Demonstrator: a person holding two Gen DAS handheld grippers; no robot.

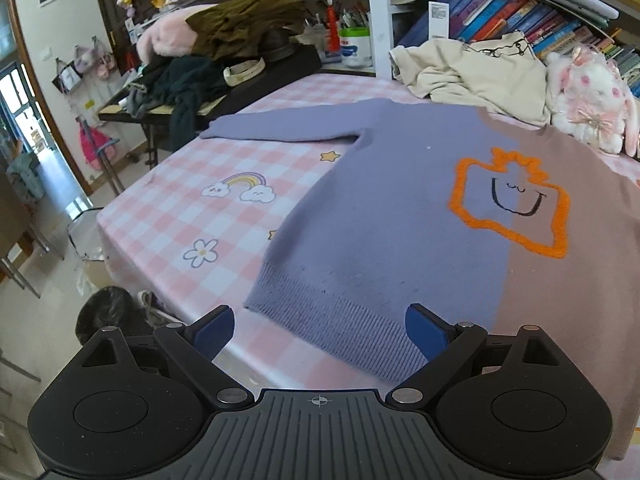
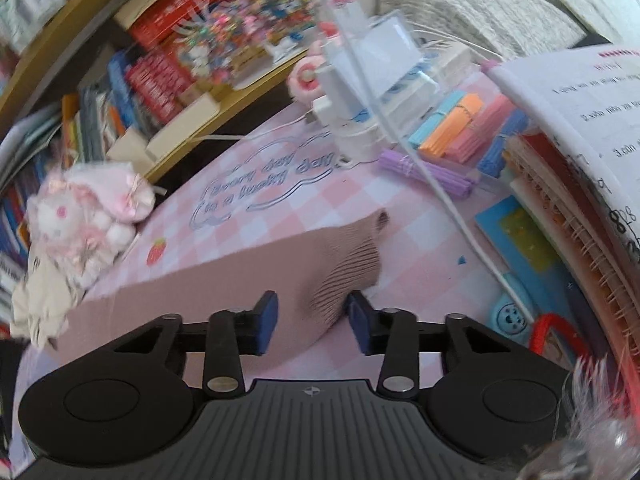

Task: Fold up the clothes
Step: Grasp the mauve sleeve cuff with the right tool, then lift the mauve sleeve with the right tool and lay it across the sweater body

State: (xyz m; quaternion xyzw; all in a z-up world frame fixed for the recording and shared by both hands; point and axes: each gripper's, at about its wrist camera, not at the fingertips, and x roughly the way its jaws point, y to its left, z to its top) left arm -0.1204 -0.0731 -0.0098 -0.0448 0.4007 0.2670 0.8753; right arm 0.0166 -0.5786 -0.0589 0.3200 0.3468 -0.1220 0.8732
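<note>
The soft, floppy sweater (image 1: 392, 216) lies flat on the bench (image 1: 172, 216), its hem at the near edge, best pinched there or at a cuff; the left gripper (image 1: 320, 330) is wide open, and the right gripper (image 2: 312, 322), half open, holds nothing.

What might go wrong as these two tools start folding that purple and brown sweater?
1. The right tool hangs open over the brown ribbed sleeve cuff, close to a white cable and bundles of coloured paper strips; lifting the sleeve could snag or sweep them.
2. The left tool is open at the purple ribbed hem near the edge of the pink checked tablecloth; a pinch might catch the cloth too.
</note>
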